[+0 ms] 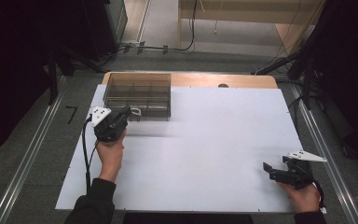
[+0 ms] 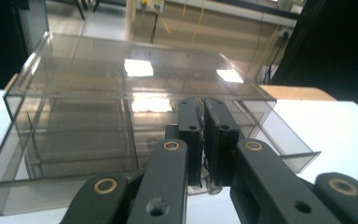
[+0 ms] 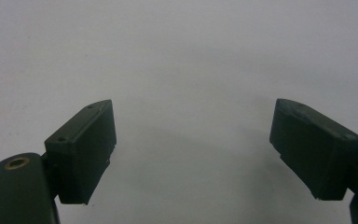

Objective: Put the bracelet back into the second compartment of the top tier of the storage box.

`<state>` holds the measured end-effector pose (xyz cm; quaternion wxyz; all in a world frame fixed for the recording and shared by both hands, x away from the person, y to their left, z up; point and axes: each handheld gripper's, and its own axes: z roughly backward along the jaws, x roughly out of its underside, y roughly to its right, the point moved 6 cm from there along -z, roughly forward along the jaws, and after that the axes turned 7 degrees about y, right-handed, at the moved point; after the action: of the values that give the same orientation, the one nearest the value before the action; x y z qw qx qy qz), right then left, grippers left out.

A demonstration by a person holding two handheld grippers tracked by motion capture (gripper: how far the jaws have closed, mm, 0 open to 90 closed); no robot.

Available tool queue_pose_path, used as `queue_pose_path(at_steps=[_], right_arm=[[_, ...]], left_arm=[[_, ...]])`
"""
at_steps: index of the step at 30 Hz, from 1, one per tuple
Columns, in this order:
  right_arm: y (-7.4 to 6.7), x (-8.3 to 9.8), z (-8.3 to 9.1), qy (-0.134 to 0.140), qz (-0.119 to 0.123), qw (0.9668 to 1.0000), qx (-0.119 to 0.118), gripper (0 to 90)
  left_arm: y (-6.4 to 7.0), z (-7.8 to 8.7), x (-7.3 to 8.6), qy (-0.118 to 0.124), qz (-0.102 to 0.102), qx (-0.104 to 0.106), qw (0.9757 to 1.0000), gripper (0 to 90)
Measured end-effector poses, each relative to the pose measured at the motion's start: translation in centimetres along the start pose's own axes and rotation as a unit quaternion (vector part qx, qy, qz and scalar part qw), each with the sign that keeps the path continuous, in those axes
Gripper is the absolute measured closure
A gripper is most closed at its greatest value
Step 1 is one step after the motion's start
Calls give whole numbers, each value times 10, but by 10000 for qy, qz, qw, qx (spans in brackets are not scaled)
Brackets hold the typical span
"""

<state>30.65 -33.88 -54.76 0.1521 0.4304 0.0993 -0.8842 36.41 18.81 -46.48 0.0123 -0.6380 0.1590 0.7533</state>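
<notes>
The left gripper [image 1: 129, 112], held in the person's left hand [image 1: 110, 151], sits at the far left of the white table [image 1: 214, 140], its jaws brought together on a small clear tab at the near edge of the clear plastic box [image 1: 137, 93]. In the left gripper view the two black jaws stand almost touching, pinching that tab low on the front of the box [image 2: 98, 126], whose inner dividers show through the walls. The box rests at the far left part of the table, with one compartment drawn out a little toward the right. Well apart, at the near right corner, the right gripper [image 1: 266, 169] lies low over the bare table surface, jaws spread wide with nothing between them [image 3: 193, 149].
</notes>
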Motion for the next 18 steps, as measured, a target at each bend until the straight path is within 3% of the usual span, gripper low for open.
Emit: queue_pose_path(at_steps=[9,12,18], right_arm=[[0,0,0,-13,8,10000,-9,132],[0,0,0,-17,8,10000,-13,132],[-1,0,-1,-24,14,10000,-15,132]], left_arm=[[-5,-5,6,-251,83,-65,9996,869],[-9,-7,9,-418,82,-178,9989,869],[-11,-8,9,-448,152,-154,9988,862]])
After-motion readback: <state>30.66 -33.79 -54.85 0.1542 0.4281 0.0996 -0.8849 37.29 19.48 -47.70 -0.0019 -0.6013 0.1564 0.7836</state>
